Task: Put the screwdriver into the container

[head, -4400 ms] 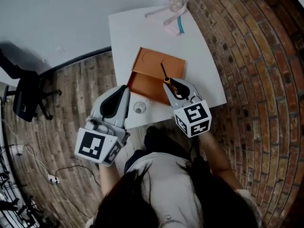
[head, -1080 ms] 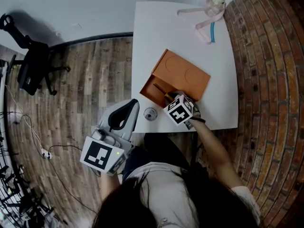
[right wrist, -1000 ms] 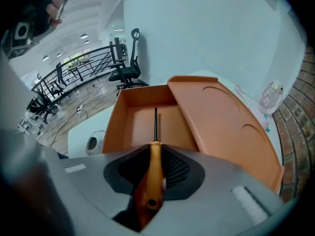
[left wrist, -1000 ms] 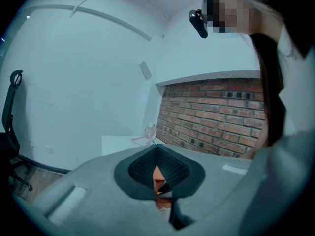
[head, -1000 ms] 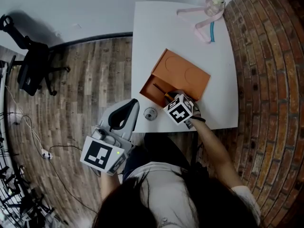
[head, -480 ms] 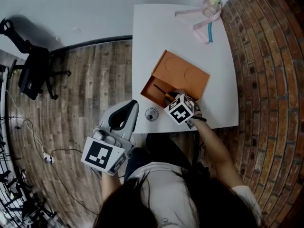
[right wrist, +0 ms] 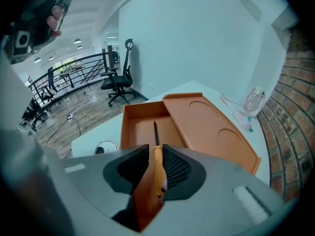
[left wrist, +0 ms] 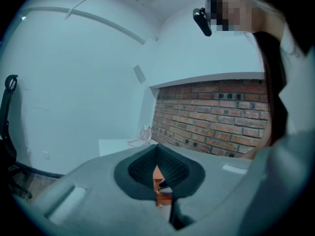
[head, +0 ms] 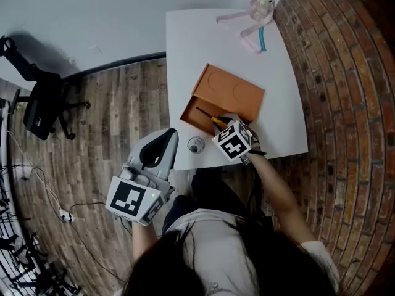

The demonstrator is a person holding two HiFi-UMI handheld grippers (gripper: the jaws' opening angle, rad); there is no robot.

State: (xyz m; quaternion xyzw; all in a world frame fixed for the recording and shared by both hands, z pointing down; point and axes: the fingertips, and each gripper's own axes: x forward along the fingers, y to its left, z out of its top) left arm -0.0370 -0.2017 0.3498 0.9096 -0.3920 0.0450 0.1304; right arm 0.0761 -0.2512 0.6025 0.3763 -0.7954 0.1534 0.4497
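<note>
Holding the screwdriver (right wrist: 157, 167) by its orange handle, the right gripper (head: 222, 124) has its jaws closed on it at the near edge of the orange container (head: 233, 94). The container sits on a white table (head: 210, 36). It has an open compartment at its near left and a flat section with two round recesses beside that. The dark shaft points forward and down into the open compartment, while the handle is above the near wall. Whether the tip touches the compartment floor cannot be told.

The left gripper (head: 168, 137) hangs off the table's near left corner, its jaws together on nothing. A small round white object (head: 195, 144) lies on the table just beside the container's near corner.

The step in hand looks like the release. To do it well, the right gripper should probably carry the handle forward past the near wall and lower it. The whole tool should lie along the compartment before the jaws part. Letting go too soon risks the handle catching on the wall and tipping out.
</note>
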